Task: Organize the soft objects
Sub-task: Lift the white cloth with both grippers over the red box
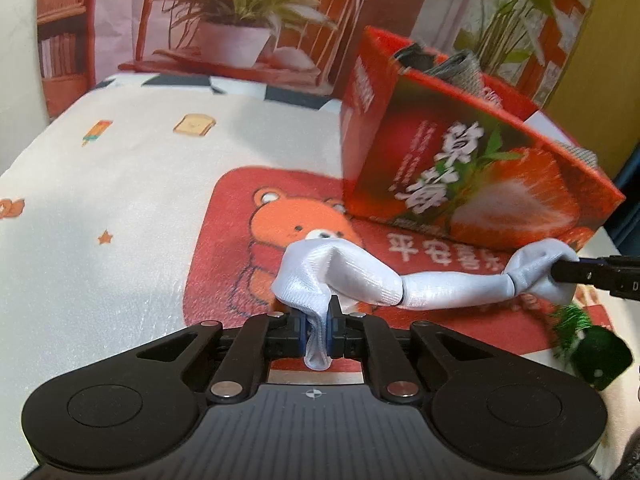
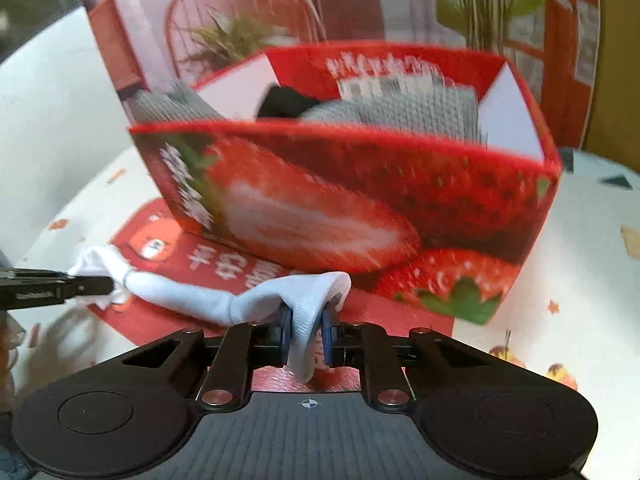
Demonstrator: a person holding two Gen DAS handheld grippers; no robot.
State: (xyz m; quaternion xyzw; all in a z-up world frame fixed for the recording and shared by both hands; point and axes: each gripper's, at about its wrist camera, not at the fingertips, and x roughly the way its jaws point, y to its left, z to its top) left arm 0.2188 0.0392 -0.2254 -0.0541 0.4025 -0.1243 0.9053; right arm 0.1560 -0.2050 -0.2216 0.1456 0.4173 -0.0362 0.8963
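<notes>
Your left tool (image 1: 318,330) pinches one end of a white sock (image 1: 360,276), and your right tool (image 2: 306,336) clamps the other end. The sock hangs twisted between them, just in front of the strawberry box (image 2: 360,196). Grey knitwear (image 2: 416,110) and a black item (image 2: 286,102) lie inside the box, which stands on a red bear mat (image 1: 240,240) over the bench (image 1: 100,220).

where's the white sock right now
The white sock is stretched between the left gripper and right gripper, each clamping one end, just in front of the strawberry box, over the red bear mat.
</notes>
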